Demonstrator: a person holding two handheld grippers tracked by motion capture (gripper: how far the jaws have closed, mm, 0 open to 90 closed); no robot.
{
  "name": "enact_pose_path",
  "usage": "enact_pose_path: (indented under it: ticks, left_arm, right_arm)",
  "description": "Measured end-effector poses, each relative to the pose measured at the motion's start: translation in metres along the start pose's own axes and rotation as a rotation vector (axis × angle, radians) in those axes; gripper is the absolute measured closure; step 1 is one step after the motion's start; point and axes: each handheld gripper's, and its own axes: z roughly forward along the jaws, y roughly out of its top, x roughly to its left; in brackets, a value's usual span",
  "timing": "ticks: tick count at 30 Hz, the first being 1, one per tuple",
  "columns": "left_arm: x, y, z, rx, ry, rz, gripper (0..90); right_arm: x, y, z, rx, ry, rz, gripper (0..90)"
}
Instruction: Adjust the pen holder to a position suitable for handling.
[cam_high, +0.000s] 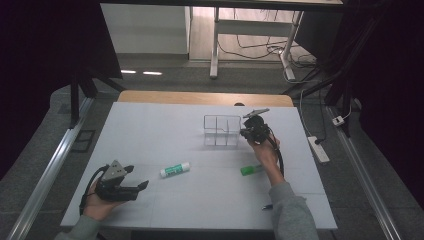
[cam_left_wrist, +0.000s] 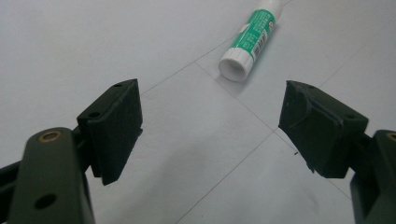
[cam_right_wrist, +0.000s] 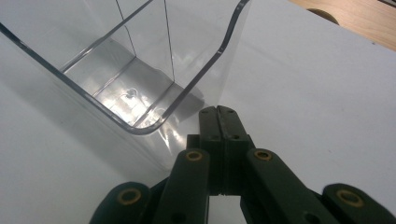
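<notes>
A clear plastic organizer (cam_high: 221, 131) with dividers stands at the middle back of the white table (cam_high: 150, 130). My right gripper (cam_high: 245, 133) is right beside its right end. In the right gripper view the jaws are pressed together (cam_right_wrist: 218, 116) with nothing visible between them, just outside the rounded corner of the organizer (cam_right_wrist: 140, 70). A white and green glue stick (cam_high: 175, 170) lies on its side at the centre front. My left gripper (cam_high: 138, 178) rests low at the front left, open (cam_left_wrist: 210, 126), with the glue stick (cam_left_wrist: 247, 42) lying ahead of its jaws, cap end toward them.
A green tube-like item (cam_high: 251, 170) lies beside the right forearm. A small blue tip (cam_high: 267, 205) pokes out near the right sleeve. A wooden strip (cam_high: 205, 98) runs along the table's far edge. Cables and a power strip (cam_high: 318, 149) lie on the floor to the right.
</notes>
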Motion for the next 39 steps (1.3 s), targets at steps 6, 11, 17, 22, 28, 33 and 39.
enact_pose_path:
  ticks: [6, 11, 17, 22, 28, 33, 39]
  left_arm:
    - [0.0, 0.0, 0.0, 0.0, 0.0, 0.0, 20.9]
    - [0.0, 0.0, 0.0, 0.001, 0.0, 0.001, 21.0]
    - [0.0, 0.0, 0.0, 0.0, 0.0, 0.0, 20.9]
    - [0.0, 0.0, 0.0, 0.002, 0.0, 0.002, 21.0]
    - [0.0, 0.0, 0.0, 0.002, 0.001, 0.002, 20.9]
    - [0.0, 0.0, 0.0, 0.003, 0.002, 0.002, 20.9]
    - [0.001, -0.001, -0.001, 0.0, 0.004, -0.003, 20.9]
  right_arm:
    - [0.006, 0.004, 0.005, 0.004, 0.01, -0.015, 89.6]
    - [0.009, 0.006, 0.007, 0.005, 0.014, -0.018, 89.6]
    - [0.015, 0.008, 0.01, 0.012, 0.02, -0.031, 89.6]
    - [0.017, 0.008, 0.012, 0.014, 0.022, -0.037, 89.6]
    - [0.021, 0.01, 0.013, 0.018, 0.026, -0.048, 89.6]
    - [0.024, 0.011, 0.014, 0.017, 0.031, -0.049, 89.6]
    - [0.025, 0.011, 0.004, 0.002, 0.011, -0.061, 89.6]
